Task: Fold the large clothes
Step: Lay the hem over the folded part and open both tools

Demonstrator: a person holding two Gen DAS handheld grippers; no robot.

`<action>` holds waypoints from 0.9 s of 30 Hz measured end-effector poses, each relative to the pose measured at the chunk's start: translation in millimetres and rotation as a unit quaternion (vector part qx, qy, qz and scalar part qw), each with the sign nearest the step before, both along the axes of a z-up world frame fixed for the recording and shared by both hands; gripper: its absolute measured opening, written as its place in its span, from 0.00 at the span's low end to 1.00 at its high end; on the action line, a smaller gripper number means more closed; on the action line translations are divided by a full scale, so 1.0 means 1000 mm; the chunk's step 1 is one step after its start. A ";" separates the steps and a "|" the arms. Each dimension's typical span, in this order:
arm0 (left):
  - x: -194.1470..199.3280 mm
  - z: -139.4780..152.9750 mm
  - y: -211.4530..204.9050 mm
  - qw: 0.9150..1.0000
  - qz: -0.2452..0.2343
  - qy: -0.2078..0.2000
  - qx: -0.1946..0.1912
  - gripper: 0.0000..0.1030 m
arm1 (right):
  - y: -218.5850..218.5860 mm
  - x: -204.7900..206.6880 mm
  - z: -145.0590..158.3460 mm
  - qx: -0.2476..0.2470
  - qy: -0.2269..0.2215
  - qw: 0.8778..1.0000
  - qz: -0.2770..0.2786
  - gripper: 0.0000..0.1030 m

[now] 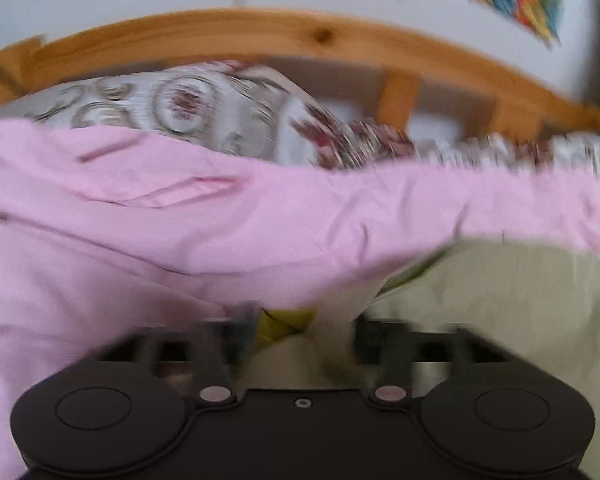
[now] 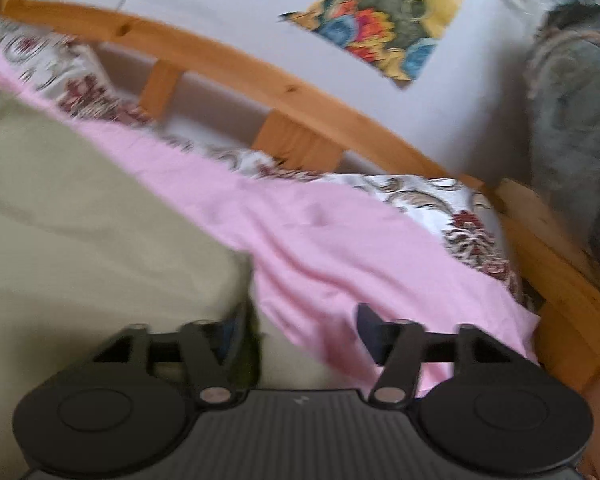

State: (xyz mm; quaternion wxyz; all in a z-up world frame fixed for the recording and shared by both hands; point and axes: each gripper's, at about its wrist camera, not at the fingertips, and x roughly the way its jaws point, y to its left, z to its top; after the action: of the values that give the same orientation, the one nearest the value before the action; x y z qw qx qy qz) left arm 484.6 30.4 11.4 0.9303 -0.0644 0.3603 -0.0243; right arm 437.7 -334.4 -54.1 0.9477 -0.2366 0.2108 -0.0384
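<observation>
Pink garment [image 1: 180,220] lies spread across the bed, over a cream sheet [image 2: 80,220], below the wooden headboard [image 1: 220,36]. Its near edge falls just ahead of the left gripper [image 1: 304,328] and between the right gripper [image 2: 304,328] fingers; both grippers stand apart, clamping nothing. Blur smears the fingertips and the patterned pillows [image 1: 188,108].

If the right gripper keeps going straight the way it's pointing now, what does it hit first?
Most likely the pink garment. The right gripper, jaws open, points at its near edge, where it lies over the pale cream fabric. The picture is blurred, so the cream fabric might come first.
</observation>
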 end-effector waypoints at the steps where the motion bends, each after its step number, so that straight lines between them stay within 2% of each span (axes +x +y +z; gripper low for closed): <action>1: -0.006 0.006 0.007 0.999 0.016 -0.023 -0.019 0.95 | -0.005 0.000 0.005 0.007 -0.008 1.000 -0.007 0.82; 4: -0.028 0.023 0.019 0.993 0.053 -0.091 -0.051 0.99 | -0.021 0.003 0.019 0.035 -0.027 0.999 -0.025 0.93; 7: -0.044 0.033 0.009 0.990 0.077 -0.118 -0.031 0.99 | -0.036 0.008 0.033 0.043 -0.040 0.997 -0.049 0.97; 11: -0.067 0.034 -0.033 0.991 0.049 -0.121 0.020 0.99 | -0.055 0.013 0.057 0.062 -0.051 0.994 -0.077 1.00; 13: -0.081 0.031 -0.054 0.991 0.027 -0.130 0.029 0.99 | -0.056 0.008 0.071 0.079 -0.053 0.992 -0.081 1.00; 16: -0.089 0.023 -0.082 0.991 -0.013 -0.127 0.046 0.99 | -0.042 -0.014 0.086 0.140 -0.022 0.989 -0.042 1.00; 18: -0.088 0.013 -0.100 0.990 -0.012 -0.124 0.065 0.99 | -0.019 -0.030 0.083 0.173 0.000 0.985 -0.012 1.00; 21: -0.078 -0.006 -0.115 0.990 0.022 -0.113 0.085 0.99 | 0.021 -0.044 0.067 0.198 0.009 0.980 0.026 1.00; 24: -0.067 -0.027 -0.119 0.987 0.055 -0.098 0.111 0.99 | 0.058 -0.040 0.048 0.177 -0.004 0.983 0.036 1.00; 27: -0.062 -0.044 -0.118 0.986 0.066 -0.110 0.110 0.99 | 0.088 -0.026 0.023 0.119 -0.017 0.992 0.033 1.00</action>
State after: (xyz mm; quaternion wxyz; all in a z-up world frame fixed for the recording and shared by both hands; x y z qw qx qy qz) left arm 422.1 -87.6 -32.1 0.9653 0.0179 0.2511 0.0696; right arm 411.8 -246.9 -30.7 0.9732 -0.1286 0.1899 0.0144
